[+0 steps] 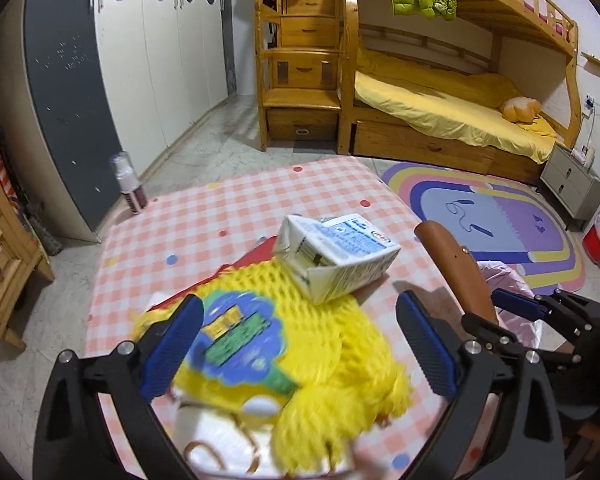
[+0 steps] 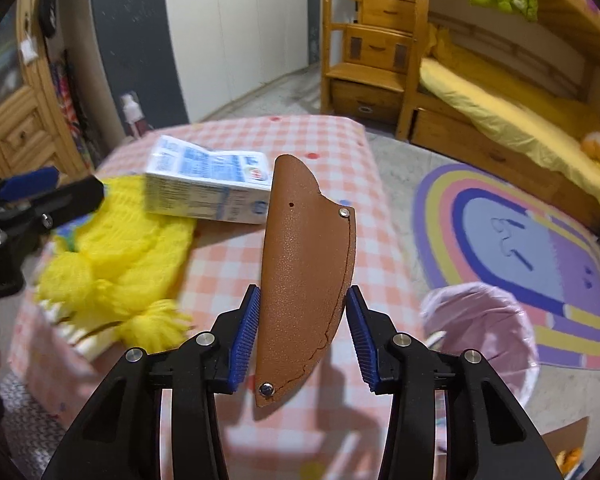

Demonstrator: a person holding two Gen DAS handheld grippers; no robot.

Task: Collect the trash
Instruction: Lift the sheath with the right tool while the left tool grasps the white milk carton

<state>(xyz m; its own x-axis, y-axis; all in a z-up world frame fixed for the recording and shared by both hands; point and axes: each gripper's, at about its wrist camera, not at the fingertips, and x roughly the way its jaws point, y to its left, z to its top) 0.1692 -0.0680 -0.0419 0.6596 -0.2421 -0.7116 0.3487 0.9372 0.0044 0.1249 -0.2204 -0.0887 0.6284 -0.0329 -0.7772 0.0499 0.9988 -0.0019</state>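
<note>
Two grippers are working beside the pink-lined bin [image 2: 480, 332]: the right gripper [image 2: 302, 336] is pinching a brown leather sheath [image 2: 304, 272] for dropping there, while the left gripper [image 1: 300, 344] is gaping wide, empty, over yellow foam netting [image 1: 320, 340].

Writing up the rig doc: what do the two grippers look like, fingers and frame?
Both match: left gripper and right gripper have black plastic linkage frames with triangular cutouts, silver round pivot bolts, and blue ribbed finger pads. No cables, labels or sleeves visible.
</note>
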